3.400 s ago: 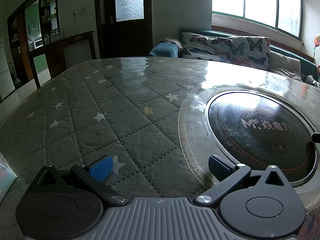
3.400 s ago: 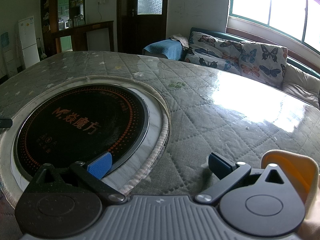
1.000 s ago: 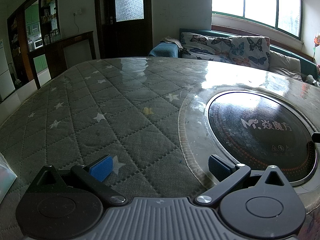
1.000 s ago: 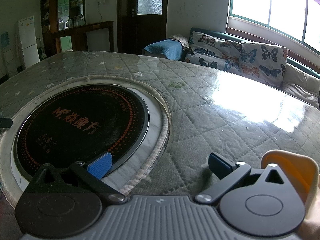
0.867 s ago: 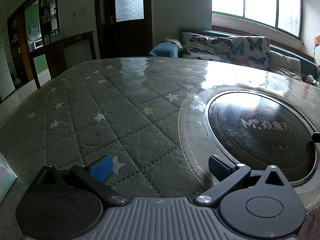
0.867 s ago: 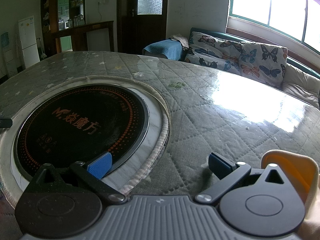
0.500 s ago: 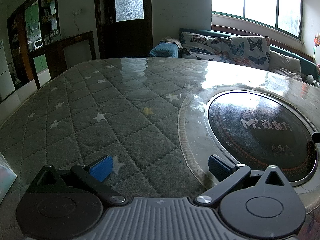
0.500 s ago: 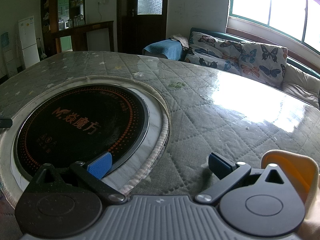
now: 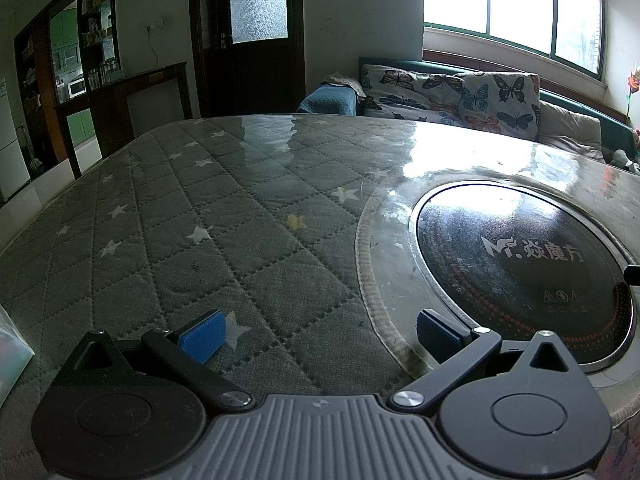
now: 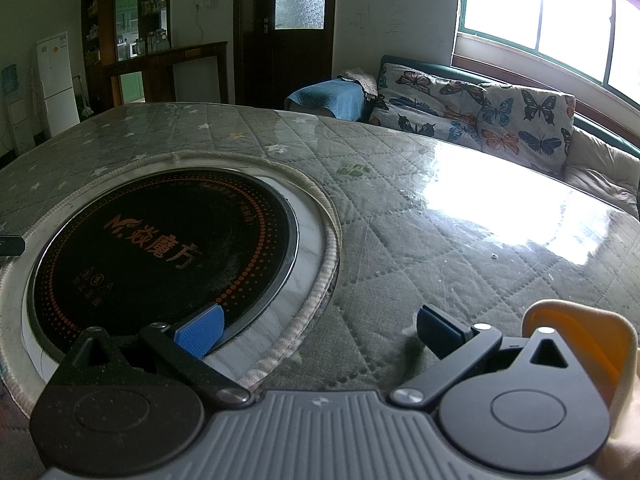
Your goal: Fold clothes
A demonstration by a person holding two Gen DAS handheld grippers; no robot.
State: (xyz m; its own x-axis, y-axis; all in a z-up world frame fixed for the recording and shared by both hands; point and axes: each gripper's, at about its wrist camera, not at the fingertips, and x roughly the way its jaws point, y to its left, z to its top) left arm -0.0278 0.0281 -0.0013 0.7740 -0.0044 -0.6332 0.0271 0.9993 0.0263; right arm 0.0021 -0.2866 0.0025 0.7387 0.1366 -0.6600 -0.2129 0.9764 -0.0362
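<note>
My left gripper [image 9: 318, 334] is open and empty, resting low over a grey quilted table cover [image 9: 224, 240] with star prints. My right gripper [image 10: 318, 332] is open and empty, low over the same cover [image 10: 420, 248]. An orange and cream cloth [image 10: 580, 336] lies at the right gripper's lower right, partly hidden behind the gripper body. No other garment shows in either view.
A round black induction hob [image 9: 520, 264] is set into the table, right of the left gripper and left of the right gripper [image 10: 160, 248]. A butterfly-print sofa [image 10: 480, 116] stands beyond the table. A pale bag edge [image 9: 12, 344] shows at far left.
</note>
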